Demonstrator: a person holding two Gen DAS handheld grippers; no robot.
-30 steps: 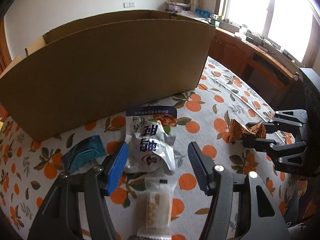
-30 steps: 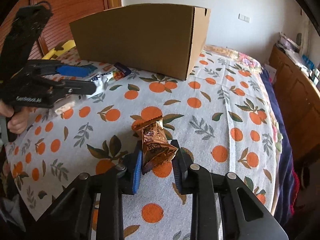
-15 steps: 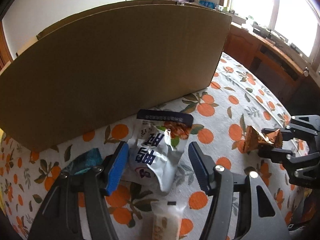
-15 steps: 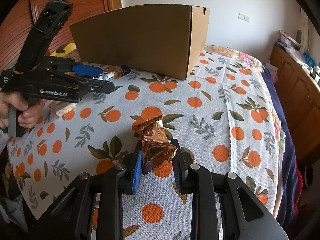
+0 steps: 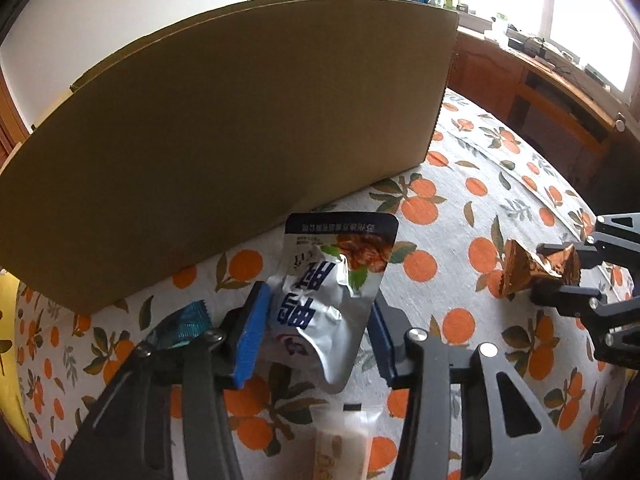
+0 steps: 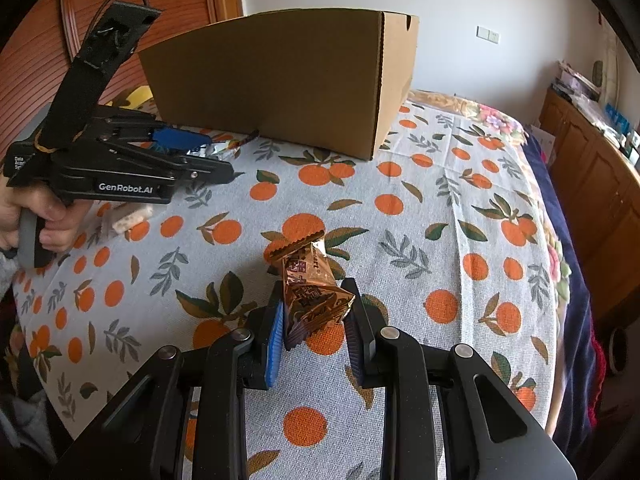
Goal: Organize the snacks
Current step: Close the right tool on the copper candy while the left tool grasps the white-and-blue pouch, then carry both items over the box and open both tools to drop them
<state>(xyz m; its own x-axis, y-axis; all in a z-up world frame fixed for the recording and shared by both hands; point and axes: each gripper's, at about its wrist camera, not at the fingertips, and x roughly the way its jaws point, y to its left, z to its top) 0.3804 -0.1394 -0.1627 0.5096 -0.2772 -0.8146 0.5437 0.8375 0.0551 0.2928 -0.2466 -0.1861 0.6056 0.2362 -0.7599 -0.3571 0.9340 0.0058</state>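
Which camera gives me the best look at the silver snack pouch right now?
The left wrist view. The silver snack pouch fills the middle of the frame between the left gripper fingers, print readable, in front of the cardboard box. The right wrist view shows only a sliver of the pouch behind that gripper.

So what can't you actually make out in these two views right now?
- Box interior: both views, hidden by its tall wall.
- Teal packet: left view, mostly behind the left gripper.
- White snack: left view, blurred, cut off by the bottom edge.
- Silver pouch in the right view: hidden by the left gripper.
- Brown packet print: too small.
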